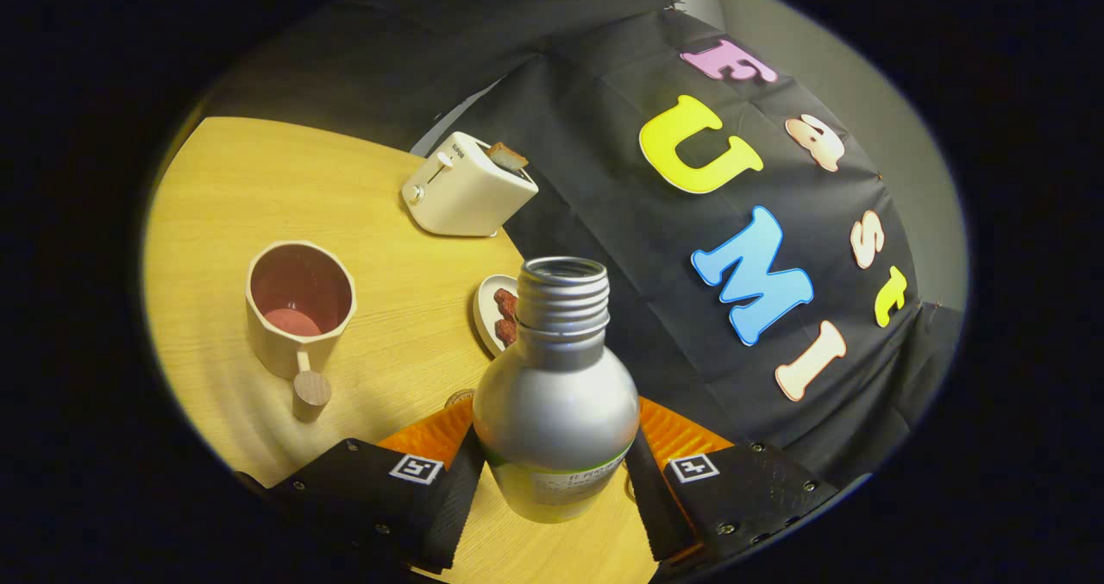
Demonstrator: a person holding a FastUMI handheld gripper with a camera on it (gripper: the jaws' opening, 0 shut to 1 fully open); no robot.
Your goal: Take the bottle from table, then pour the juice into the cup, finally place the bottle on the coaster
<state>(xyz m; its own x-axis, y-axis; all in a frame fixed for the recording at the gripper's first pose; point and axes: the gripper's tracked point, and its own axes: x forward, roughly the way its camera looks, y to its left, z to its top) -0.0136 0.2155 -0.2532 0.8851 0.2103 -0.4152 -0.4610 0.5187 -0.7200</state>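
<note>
A silver metal bottle (556, 394) with an open threaded neck stands between my fingers, tilted with the whole view. My gripper (552, 480) is shut on the bottle, both fingers pressing its lower body. An orange ribbed coaster (431, 436) lies on the wooden table (285, 187) just under and behind the bottle, showing on both sides of it. Beyond the left finger stands a cream cup (297, 308) with a pinkish-red inside and a round wooden handle knob pointing toward me.
A cream toaster (466, 189) with a slice of toast sticking out sits at the far side of the table. A small plate (490, 312) with dark red pieces lies just behind the bottle's neck. The black cloth wall rises beyond the table's edge.
</note>
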